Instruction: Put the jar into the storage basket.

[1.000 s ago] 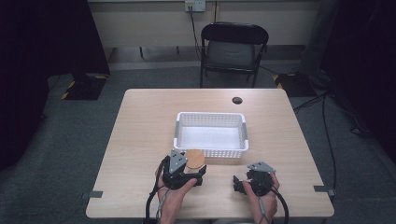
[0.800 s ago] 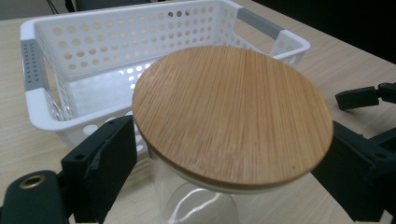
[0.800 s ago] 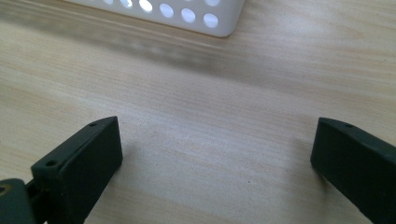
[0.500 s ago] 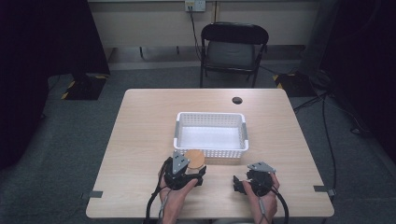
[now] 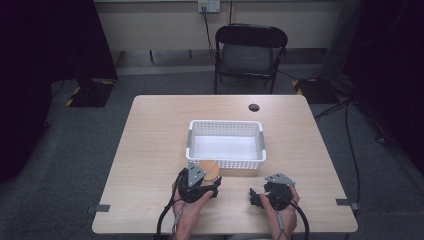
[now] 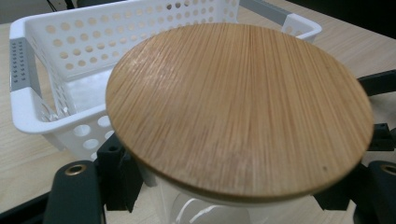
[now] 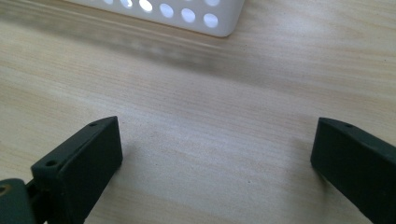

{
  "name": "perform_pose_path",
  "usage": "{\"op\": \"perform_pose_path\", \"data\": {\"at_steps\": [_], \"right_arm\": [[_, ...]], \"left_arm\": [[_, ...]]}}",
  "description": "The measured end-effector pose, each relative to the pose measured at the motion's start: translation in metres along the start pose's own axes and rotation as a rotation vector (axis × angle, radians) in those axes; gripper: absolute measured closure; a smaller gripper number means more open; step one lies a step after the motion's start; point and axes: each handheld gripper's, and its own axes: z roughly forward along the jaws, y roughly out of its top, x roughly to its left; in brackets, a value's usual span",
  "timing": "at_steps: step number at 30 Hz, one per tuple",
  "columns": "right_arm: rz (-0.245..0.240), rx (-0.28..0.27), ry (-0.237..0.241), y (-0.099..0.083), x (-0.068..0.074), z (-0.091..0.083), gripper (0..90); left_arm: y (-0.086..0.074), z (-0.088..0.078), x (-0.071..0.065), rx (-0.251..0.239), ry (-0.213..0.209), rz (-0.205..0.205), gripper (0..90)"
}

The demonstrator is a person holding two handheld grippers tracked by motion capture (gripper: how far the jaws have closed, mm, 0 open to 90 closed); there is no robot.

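A clear glass jar with a round bamboo lid (image 6: 238, 107) stands on the table just in front of the white basket (image 6: 28, 121). My left gripper (image 5: 206, 181) has just been closing and is now shut on the jar, one black jaw on each side below the lid. From above, the lid (image 5: 209, 169) shows as an orange disc at the gripper's tip, by the basket's near wall (image 5: 235, 162). My right gripper (image 5: 256, 196) rests on the table near the front edge. Its jaws stand open over bare wood (image 7: 215, 154) with nothing between them.
The basket (image 5: 226, 125) sits at the table's centre with nothing in it; its corner (image 7: 205, 21) lies ahead of the right gripper. A small dark disc (image 5: 254, 107) lies near the far edge. A black chair (image 5: 250, 50) stands beyond the table.
The left gripper has shifted slightly at the lidded jar by the basket's front wall. The right gripper has stayed where it was.
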Motion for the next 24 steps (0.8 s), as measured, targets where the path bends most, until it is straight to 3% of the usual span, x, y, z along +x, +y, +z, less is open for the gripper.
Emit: {"op": "perform_pose_path", "data": {"at_steps": [13, 24], "right_arm": [[0.000, 0.000, 0.000, 0.000, 0.000, 0.000, 1.2], [0.000, 0.000, 0.000, 0.000, 0.000, 0.000, 1.2]], "left_arm": [[0.002, -0.005, 0.001, 0.019, 0.008, 0.003, 26.6], [0.013, -0.021, 0.006, -0.015, 0.024, -0.008, 26.6]]}}
